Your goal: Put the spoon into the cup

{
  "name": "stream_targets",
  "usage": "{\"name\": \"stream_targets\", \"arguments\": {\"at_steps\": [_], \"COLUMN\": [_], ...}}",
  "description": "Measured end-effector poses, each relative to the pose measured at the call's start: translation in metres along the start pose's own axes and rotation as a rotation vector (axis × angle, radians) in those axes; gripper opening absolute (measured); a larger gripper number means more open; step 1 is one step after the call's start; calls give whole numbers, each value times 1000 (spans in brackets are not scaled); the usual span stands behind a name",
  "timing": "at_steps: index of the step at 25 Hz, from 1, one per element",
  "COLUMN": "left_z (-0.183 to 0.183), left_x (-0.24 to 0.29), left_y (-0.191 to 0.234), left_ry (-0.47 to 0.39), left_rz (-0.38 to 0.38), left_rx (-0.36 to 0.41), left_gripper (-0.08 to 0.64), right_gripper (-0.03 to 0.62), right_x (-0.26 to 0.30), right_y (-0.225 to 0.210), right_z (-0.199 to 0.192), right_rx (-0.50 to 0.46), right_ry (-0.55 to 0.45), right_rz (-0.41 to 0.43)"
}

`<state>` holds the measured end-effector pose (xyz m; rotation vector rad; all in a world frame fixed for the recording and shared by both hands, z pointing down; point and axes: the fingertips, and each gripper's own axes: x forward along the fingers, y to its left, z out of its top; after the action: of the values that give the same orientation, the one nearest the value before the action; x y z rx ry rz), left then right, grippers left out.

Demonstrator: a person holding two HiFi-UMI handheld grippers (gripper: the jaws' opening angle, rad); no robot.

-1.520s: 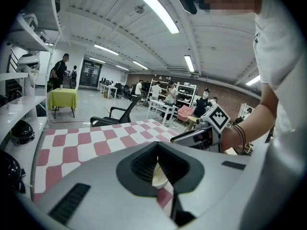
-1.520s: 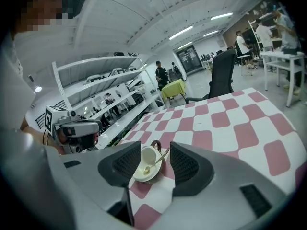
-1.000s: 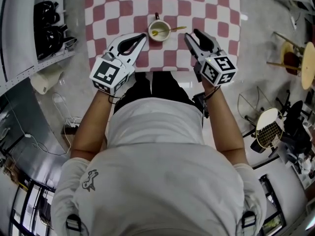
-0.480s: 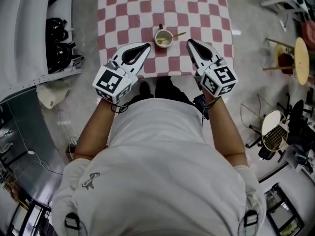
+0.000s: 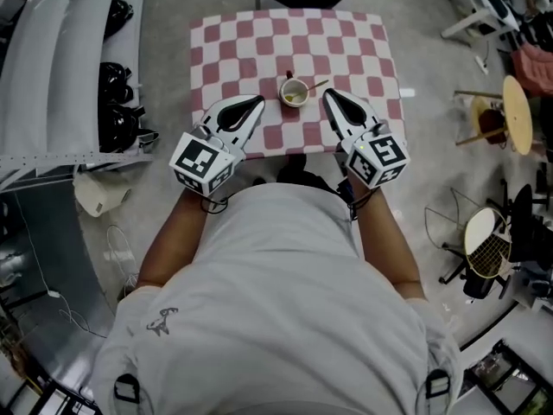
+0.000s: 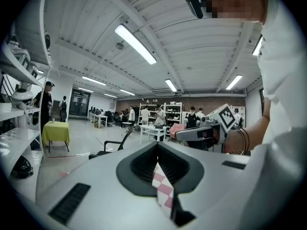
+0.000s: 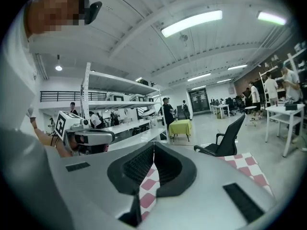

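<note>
While the person stands at the lower edge of the checkered worktop (image 5: 259, 41), both forearms reach forward from the chest with the elbows bent and tucked beside the body. Each hand carries its gripper roughly level, nose pointing away from the body and only slightly down. In the head view the left gripper (image 5: 251, 106) sits left of centre and the right gripper (image 5: 333, 100) right of centre. They angle inward a little, so their tips lean toward each other. The marker cubes (image 5: 203, 162) ride at the back ends, close to the wrists.

The white cup (image 5: 295, 92) stands on the cloth in the upper middle of the frame, between the two gripper tips and apart from both. The spoon (image 5: 315, 85) is in the cup, with its handle leaning out over the rim toward the right of the frame.

In the left gripper view the left gripper (image 6: 157, 150) is clenched, with its tips meeting and nothing caught between them. In its own view the right gripper (image 7: 153, 147) is likewise clamped together and empty. A black office chair (image 7: 225, 143) stands beyond it at the right.
</note>
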<state>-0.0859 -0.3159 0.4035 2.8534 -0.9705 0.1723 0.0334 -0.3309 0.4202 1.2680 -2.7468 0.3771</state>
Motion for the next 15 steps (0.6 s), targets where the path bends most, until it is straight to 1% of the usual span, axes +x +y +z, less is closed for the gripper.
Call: {"name": "stream_targets", "arguments": {"at_steps": [3, 9, 12, 15], "left_z": [7, 4, -2, 0], "left_x": [-10, -20, -21, -18], "left_y": [-2, -11, -23, -38], "left_ry": [-16, -34, -35, -40], "left_rz": [-12, -42, -62, -75], "left_rx": [21, -8, -13, -8], "left_gripper": [14, 14, 14, 14], "right_gripper": [32, 32, 32, 32], "right_x": [-3, -23, -38, -54], "right_y": [16, 38, 42, 42], "right_z": [3, -1, -5, -2], "right_rx": [-19, -29, -39, -50], "right_ry": [0, 10, 19, 12], "right_rz": [16, 3, -5, -7]}}
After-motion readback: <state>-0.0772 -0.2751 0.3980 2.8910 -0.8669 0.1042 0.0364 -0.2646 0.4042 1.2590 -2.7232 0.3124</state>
